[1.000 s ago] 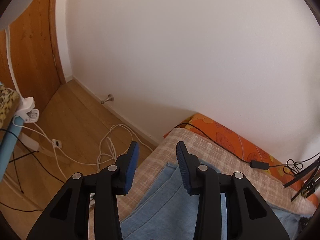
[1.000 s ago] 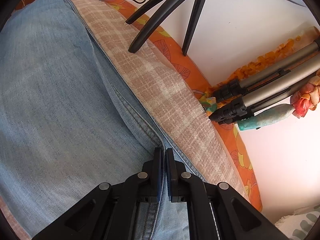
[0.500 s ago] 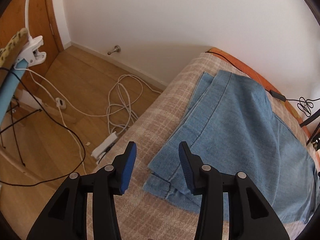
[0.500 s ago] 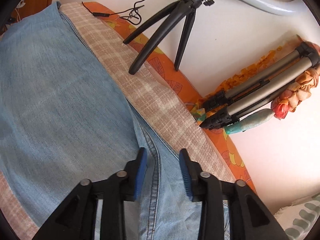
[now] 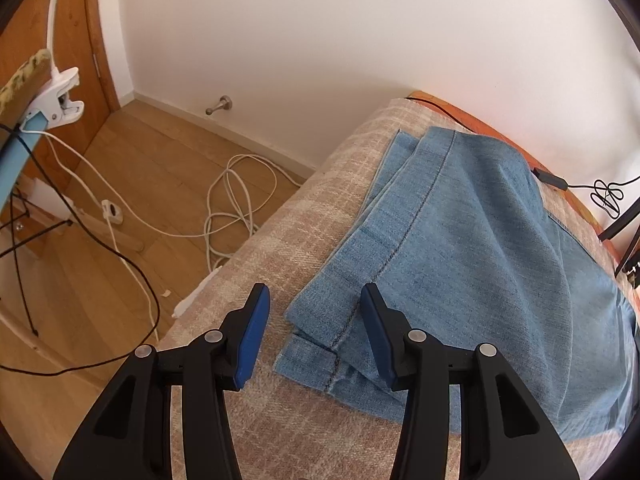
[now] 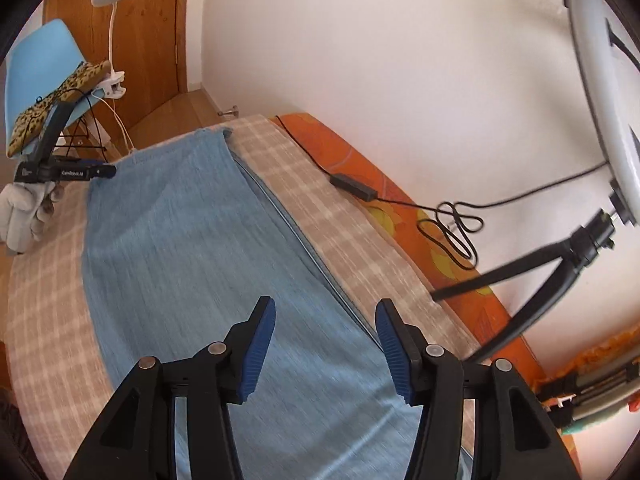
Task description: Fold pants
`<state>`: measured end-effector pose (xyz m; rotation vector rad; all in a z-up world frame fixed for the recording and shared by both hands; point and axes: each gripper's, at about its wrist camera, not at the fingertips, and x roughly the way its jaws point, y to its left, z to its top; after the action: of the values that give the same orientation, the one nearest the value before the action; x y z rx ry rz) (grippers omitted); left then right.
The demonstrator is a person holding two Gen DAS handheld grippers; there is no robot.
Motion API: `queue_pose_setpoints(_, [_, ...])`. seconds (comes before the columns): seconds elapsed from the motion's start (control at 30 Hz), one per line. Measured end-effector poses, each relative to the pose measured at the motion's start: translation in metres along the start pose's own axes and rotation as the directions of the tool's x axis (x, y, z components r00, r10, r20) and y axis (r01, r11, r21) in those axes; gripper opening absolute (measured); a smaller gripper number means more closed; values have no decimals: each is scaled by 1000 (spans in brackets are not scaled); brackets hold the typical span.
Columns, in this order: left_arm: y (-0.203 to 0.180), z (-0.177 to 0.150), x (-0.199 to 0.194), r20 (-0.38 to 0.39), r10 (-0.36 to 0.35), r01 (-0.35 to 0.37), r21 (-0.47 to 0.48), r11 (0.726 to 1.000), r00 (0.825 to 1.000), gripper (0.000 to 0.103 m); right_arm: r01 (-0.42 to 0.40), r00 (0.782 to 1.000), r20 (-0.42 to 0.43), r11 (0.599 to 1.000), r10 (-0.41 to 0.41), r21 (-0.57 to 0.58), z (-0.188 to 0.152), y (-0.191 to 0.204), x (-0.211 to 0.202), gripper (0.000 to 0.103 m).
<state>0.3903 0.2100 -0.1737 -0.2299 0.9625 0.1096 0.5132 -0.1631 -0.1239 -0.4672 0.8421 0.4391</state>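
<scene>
Light blue denim pants (image 5: 472, 248) lie folded lengthwise on a beige plaid blanket (image 5: 296, 216) over the bed. My left gripper (image 5: 314, 322) is open and empty, just above the hem end of the legs near the bed's edge. In the right wrist view the pants (image 6: 192, 264) stretch away across the blanket (image 6: 360, 240). My right gripper (image 6: 324, 340) is open and empty, hovering over the pants' right edge. The left gripper (image 6: 68, 172) shows at the far end of the pants, held in a gloved hand.
An orange sheet (image 6: 400, 184) with a black cable and adapter (image 6: 352, 184) runs along the wall. A ring light tripod (image 6: 540, 264) stands at right. White cables (image 5: 232, 196) lie on the wood floor. A blue chair (image 6: 40, 64) with a clip lamp stands by the door.
My right gripper has let go of the pants' edge, opened, and lifted back to look along the bed. My left gripper tilted down from the wall toward the hem end.
</scene>
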Motion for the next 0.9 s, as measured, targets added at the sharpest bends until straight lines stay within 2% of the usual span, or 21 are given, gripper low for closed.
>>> queue_pose_setpoints(0.1, [0,-1,0,24,-9,9,3,1000,1000,45,-82,997,6,996,82,16,37,18,30,54])
queue_pose_setpoints(0.2, [-4,-3,-1,51,-10,8,35,999,999,33,-162,987,16,986,162,40,77,34,62,54])
queue_pose_setpoints(0.33, [2,-5,-7,59,15,-17,36,999,998,34,-274,962,17,957,274,99,117,54,109,55])
queue_pose_setpoints(0.43, [13,-7,-12,51,-30,29,2,1000,998,45,-295,955,-1,950,296,102,141,72,141,55])
queue_pose_setpoints(0.6, [24,-5,-3,0,-127,127,-64,990,992,46,-340,934,-48,924,353,174,165,88,188,56])
queue_pose_setpoints(0.63, [23,-4,-2,2,-128,128,-62,990,992,46,-353,928,-53,917,368,186,168,89,194,56])
queue_pose_setpoints(0.73, [15,-3,0,21,-107,108,-29,994,994,46,-343,930,-70,921,360,184,176,97,206,56])
queue_pose_setpoints(0.8, [12,-3,1,31,-96,97,-21,995,995,46,-341,931,-69,923,358,180,177,100,209,43])
queue_pose_setpoints(0.87, [10,-4,1,41,-101,102,-19,995,994,45,-357,925,-67,917,373,179,180,102,212,36])
queue_pose_setpoints(0.9, [10,-4,0,48,-105,106,-20,994,993,35,-348,929,-64,921,363,174,181,104,212,29])
